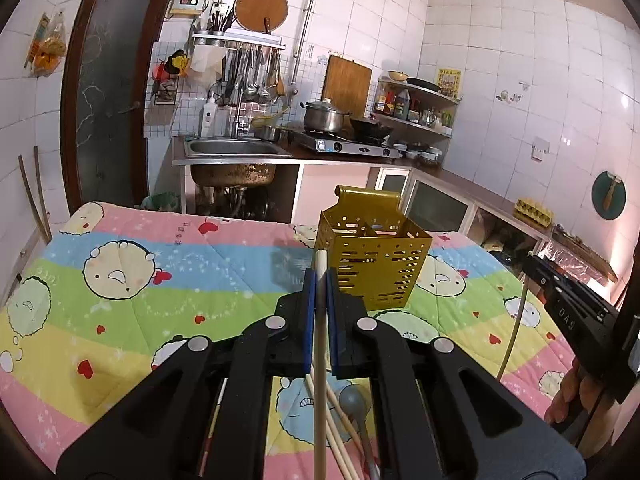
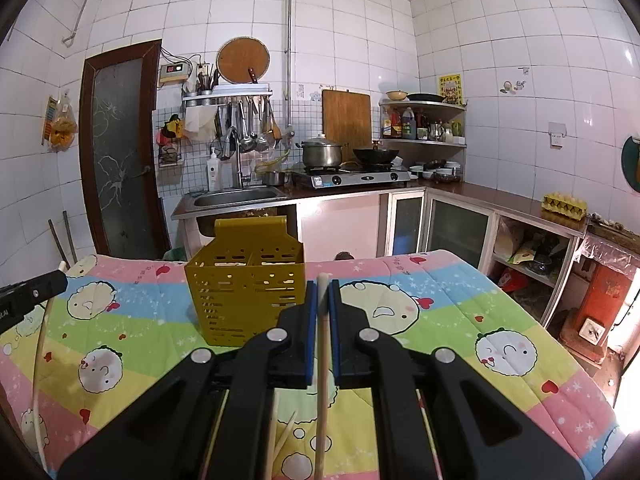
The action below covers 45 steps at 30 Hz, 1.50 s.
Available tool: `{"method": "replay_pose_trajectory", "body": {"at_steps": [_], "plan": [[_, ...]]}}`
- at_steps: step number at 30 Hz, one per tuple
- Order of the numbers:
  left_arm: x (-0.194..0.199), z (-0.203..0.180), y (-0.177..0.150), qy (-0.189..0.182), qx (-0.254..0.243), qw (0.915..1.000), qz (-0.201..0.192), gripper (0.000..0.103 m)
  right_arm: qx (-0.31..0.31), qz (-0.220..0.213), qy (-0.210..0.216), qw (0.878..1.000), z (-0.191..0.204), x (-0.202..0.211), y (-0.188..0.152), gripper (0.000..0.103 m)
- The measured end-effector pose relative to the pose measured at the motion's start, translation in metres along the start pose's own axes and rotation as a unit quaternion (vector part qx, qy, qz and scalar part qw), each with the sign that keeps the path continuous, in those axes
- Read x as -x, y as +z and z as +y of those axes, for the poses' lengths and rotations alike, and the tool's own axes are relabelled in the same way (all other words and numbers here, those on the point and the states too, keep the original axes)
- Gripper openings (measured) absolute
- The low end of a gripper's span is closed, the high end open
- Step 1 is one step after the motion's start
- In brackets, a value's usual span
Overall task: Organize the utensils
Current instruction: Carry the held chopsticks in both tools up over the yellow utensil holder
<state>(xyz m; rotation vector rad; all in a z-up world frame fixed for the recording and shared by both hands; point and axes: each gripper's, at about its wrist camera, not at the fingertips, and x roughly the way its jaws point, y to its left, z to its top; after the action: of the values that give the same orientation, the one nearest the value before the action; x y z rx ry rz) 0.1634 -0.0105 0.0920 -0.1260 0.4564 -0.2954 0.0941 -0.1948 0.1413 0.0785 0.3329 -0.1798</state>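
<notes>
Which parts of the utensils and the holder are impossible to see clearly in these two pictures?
- Left wrist view: the lower end of the pale wooden chopstick in the left hand-held gripper is cut off by the bottom edge.
- Left wrist view: the grey spoon is partly hidden by the gripper body.
- Right wrist view: the gold perforated metal utensil holder shows little of its inside; its walls hide the contents.

Holder (image 1: 372, 264) contents — hidden; chopstick (image 2: 323, 380) ends cropped
</notes>
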Motion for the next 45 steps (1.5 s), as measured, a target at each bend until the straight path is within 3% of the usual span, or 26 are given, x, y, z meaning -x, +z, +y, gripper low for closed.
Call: {"method": "replay_pose_trajectory", "body": {"at_steps": [10, 22, 29, 34, 45], "plan": [[-0.009, -0.001, 0.005, -0.007, 0.002, 1.0, -0.003, 0.004, 0.008, -0.007, 0.003, 1.0, 0.0, 0.0, 0.008, 0.006], [-0.008, -0.013, 0.033, -0.002, -0.019, 0.9987, -0.047, 0.004, 0.01, -0.021, 0.006, 1.0, -0.001, -0.006, 0.02, 0.006], [-0.001, -0.009, 0.036, -0.006, -0.015, 0.9984, -0.055, 0.004, -0.032, -0.011, 0.022, 0.999, -0.017, 0.003, 0.022, 0.006], [0.001, -0.013, 0.049, -0.017, -0.015, 0.9979, -0.061, 0.004, -0.022, -0.026, 0.02, 0.999, -0.016, 0.012, 0.041, 0.006], [-0.018, -0.024, 0.096, -0.014, -0.022, 0.9963, -0.082, 0.004, 0.0, -0.044, 0.015, 0.999, -0.007, -0.01, 0.097, 0.006]]}}
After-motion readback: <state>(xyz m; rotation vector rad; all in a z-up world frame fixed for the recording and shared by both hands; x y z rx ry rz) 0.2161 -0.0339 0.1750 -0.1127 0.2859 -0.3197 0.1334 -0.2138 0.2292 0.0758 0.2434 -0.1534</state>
